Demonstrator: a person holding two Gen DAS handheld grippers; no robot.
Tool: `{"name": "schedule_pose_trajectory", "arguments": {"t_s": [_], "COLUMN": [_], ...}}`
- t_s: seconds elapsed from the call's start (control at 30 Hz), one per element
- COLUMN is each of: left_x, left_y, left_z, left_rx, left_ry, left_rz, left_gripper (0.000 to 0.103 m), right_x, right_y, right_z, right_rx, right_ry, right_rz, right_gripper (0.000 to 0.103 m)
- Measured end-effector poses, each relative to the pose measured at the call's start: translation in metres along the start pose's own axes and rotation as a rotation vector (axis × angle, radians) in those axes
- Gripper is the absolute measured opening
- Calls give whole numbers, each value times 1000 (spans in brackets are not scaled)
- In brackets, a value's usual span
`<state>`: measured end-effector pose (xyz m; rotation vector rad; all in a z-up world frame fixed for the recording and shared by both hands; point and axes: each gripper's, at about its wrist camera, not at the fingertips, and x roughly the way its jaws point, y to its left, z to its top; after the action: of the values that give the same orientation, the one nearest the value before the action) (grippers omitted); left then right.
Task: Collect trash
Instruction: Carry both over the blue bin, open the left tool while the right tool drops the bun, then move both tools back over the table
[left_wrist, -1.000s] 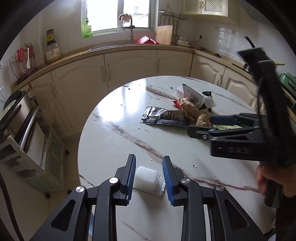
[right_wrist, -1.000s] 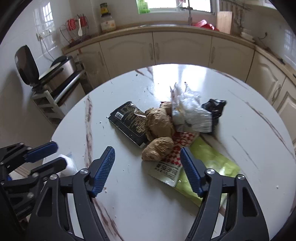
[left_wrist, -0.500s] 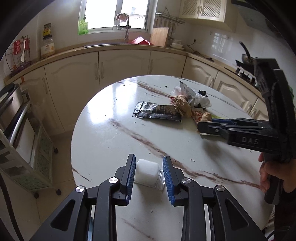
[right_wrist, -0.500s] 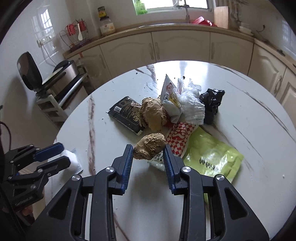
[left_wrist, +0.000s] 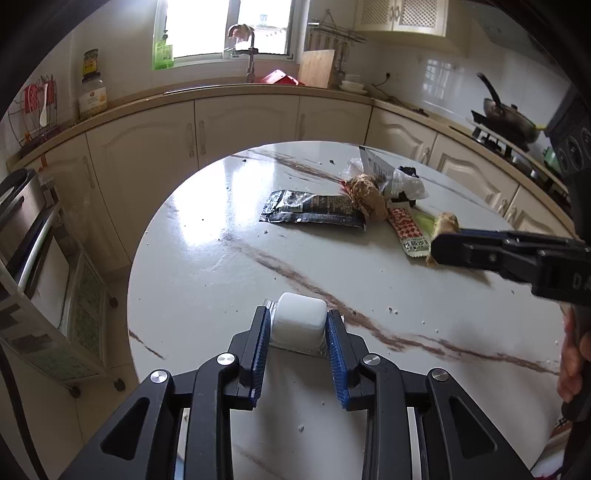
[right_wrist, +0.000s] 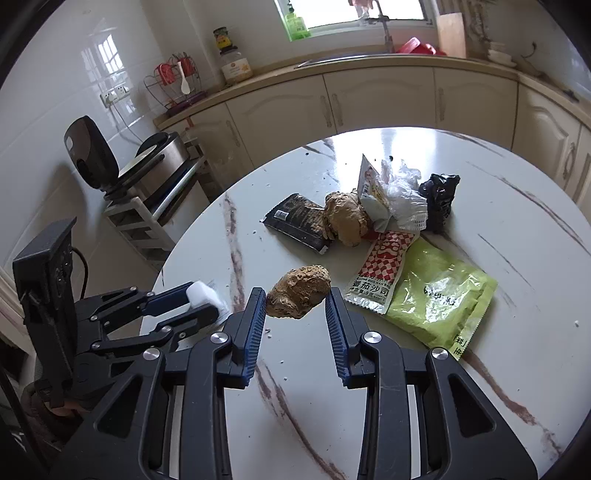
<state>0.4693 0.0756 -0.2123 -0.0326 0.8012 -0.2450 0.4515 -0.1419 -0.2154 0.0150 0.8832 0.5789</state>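
Right claw (right_wrist: 295, 306) closed on brown lump (right_wrist: 298, 291), now lifted — left claw (left_wrist: 298, 325) grips white cup (left_wrist: 299, 319).

Readable from my right claw's camera: the red-checked sachet (right_wrist: 382, 271) carries "番茄沙司" on its white bottom strip, with a smaller line of Latin letters above it too small to make out. From my left camera, my other claw's arm (left_wrist: 554, 266) shows raised letters "DA" cut off at the frame edge. Print on the green packet (right_wrist: 439, 295), the black wrapper (right_wrist: 299, 221) and the jar (right_wrist: 234, 61) on the counter is too blurred to read.
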Motion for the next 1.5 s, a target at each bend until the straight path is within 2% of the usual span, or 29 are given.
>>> {"name": "schedule_pose_trajectory", "arguments": {"t_s": [0.2, 0.4, 0.57, 0.63, 0.77, 0.83, 0.9, 0.97, 1.0, 1.1, 1.2, 1.33, 1.43, 1.5], "left_x": [-22, -73, -101, -106, -102, -95, -93, -92, -93, -94, -95, -99, -111, -120], "left_y": [4, 52, 103, 120, 150, 165, 174, 182, 186, 195, 196, 185, 173, 162], "left_z": [-7, -31, -63, -75, -89, -92, -93, -96, -98, -104, -102, -94, -91, -91], "left_rx": [-12, -98, -170, -200, -248, -273, -295, -317, -326, -348, -364, -361, -333, -316], "left_ry": [-46, -89, -64, -55, -17, 28, 49, 79, 93, 111, 110, 75, 37, 9], "left_rz": [-37, -3, 76, 84, 99, 121, 146, 176, 202, 233, 249, 245, 232, 219], "left_gripper": [25, 25, 23, 21, 21, 22, 26, 46, 49, 49, 49, 50, 54, 56], "right_x": [-3, 10, 35, 48, 79, 98, 111, 126, 131, 144, 151, 136, 114, 98], "right_y": [22, 87, 153, 177, 220, 235, 244, 250, 251, 250, 248, 243, 232, 222], "right_z": [0, 7, 4, 1, -4, -9, -14, -19, -21, -24, -23, -16, -5, 2], "right_rx": [-40, -130, -205, -228, -265, -278, -285, -284, -282, -265, -243, -229, -217, -207], "right_ry": [7, 29, 65, 86, 134, 164, 190, 221, 227, 239, 241, 193, 147, 123], "right_rz": [22, 111, 196, 224, 245, 238, 233, 221, 221, 199, 195, 192, 181, 170], "right_gripper": [32, 32, 32, 32, 31, 31, 31, 32, 32, 35, 49, 56, 63, 63]}}
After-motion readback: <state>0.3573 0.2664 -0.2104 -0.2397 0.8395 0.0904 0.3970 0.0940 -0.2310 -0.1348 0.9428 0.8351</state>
